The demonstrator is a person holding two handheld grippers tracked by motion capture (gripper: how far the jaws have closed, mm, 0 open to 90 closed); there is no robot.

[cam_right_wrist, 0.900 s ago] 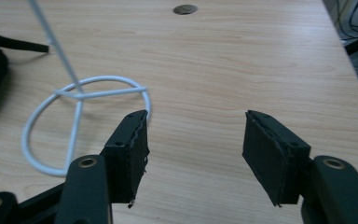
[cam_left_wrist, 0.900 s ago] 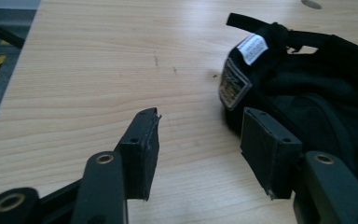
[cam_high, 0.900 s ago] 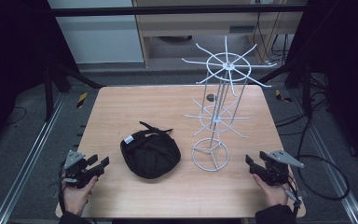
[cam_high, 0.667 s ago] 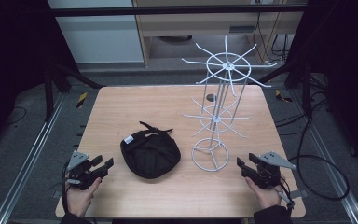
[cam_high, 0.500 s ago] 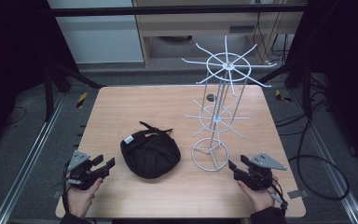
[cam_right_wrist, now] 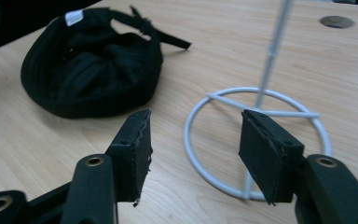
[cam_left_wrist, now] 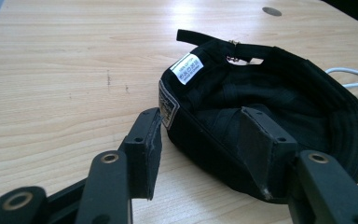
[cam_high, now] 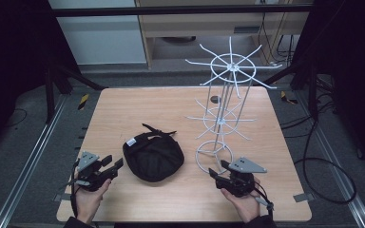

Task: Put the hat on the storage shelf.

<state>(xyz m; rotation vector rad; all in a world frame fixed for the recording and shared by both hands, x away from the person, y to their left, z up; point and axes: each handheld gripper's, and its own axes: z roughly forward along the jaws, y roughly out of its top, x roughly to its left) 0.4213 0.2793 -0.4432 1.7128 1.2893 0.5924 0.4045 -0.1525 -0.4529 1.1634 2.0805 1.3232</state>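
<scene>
Both grippers, left gripper (cam_high: pixel 108 167) and right gripper (cam_high: pixel 220 173), sit with jaws apart and empty; we judge nothing started; the black cap (cam_high: pixel 153 155) lies upside down on the table (cam_high: pixel 138 109) between them, beside the white wire rack (cam_high: pixel 224 116).

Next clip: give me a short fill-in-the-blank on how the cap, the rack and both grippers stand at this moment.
1. The black cap lies with its inside facing ____.
2. The white wire rack stands on a base shaped like a ____.
3. The left gripper has its fingers ____, aimed at the cap's rim.
4. The right gripper points at the rack's ____.

Missing words: up; ring; open; base
</scene>
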